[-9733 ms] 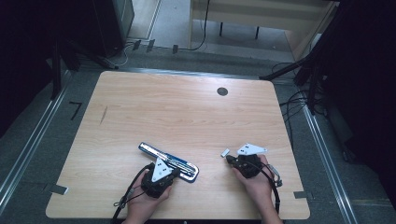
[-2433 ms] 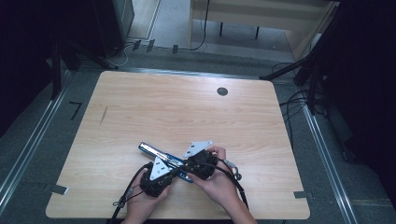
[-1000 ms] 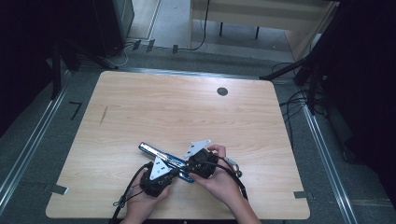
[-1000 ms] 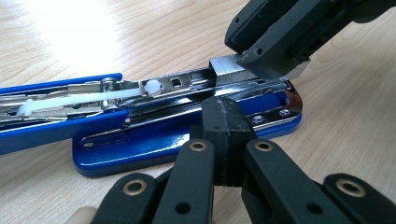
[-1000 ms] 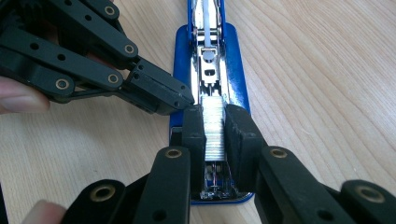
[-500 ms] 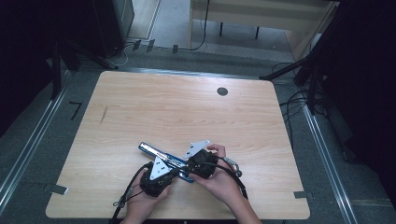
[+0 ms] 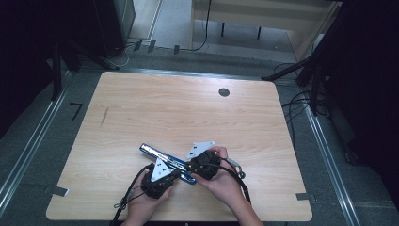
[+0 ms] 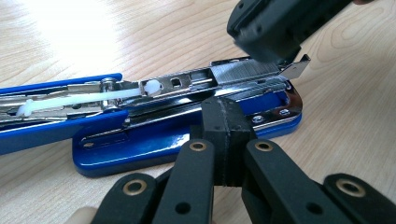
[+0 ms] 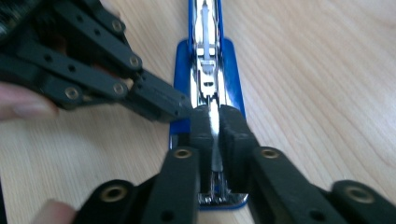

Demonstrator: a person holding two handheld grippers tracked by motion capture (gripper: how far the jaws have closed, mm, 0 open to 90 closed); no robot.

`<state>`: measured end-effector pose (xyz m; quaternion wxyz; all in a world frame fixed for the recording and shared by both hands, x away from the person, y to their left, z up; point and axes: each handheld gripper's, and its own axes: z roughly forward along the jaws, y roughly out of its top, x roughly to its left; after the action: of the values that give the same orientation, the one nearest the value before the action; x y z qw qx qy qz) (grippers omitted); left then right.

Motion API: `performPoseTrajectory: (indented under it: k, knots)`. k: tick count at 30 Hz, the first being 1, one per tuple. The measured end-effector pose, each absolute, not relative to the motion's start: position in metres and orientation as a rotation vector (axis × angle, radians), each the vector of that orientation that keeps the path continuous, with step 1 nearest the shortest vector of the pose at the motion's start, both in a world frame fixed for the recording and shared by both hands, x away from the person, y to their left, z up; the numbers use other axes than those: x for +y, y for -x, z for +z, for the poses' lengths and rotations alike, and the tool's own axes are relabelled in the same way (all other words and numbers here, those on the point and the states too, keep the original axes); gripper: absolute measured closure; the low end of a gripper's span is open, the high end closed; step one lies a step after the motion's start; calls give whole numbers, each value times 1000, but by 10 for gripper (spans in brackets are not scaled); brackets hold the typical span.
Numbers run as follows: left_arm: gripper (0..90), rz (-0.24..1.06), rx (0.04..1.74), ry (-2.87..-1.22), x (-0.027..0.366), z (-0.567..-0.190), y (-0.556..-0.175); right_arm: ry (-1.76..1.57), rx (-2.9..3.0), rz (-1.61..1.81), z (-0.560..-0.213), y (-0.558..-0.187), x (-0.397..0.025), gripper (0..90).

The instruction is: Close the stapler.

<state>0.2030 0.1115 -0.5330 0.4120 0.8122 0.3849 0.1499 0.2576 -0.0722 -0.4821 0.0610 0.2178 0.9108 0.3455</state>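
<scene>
Over the stapler (image 7: 164,160), right hand-held gripper (image 7: 192,165) stays.

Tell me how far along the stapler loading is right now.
Done: the blue stapler lies opened flat on the table, magazine exposed. In hand: the left hand-held gripper presses shut against the base edge, steadying it, while the right hand-held gripper pinches a strip of staples over the channel's front end. Left: seating the strip fully, letting go and closing the top.

Pale wooden table (image 7: 155,108) with a dark round hole (image 7: 224,92), grey floor (image 7: 42,141), cables (image 7: 301,101), possibly a wooden bench (image 7: 263,14) behind, dim surroundings.
</scene>
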Motion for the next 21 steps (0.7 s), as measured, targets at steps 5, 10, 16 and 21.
performPoseTrajectory:
  k: [5, 10, 16, 21]
  knots:
    - [900, 378, 971, -2039, 111, -533, -203, -672, 2707, 1101, -487, -256, -66, 900]
    - [900, 378, 971, -2041, 111, -533, -203, -681, 2672, 1118, -495, -258, -57, 900]
    - [900, 377, 972, -2039, 111, -533, -203, -675, 2681, 1085, -499, -259, -54, 900]
    - [900, 373, 971, -2042, 111, -533, -203, -673, 2697, 1058, -497, -258, -57, 900]
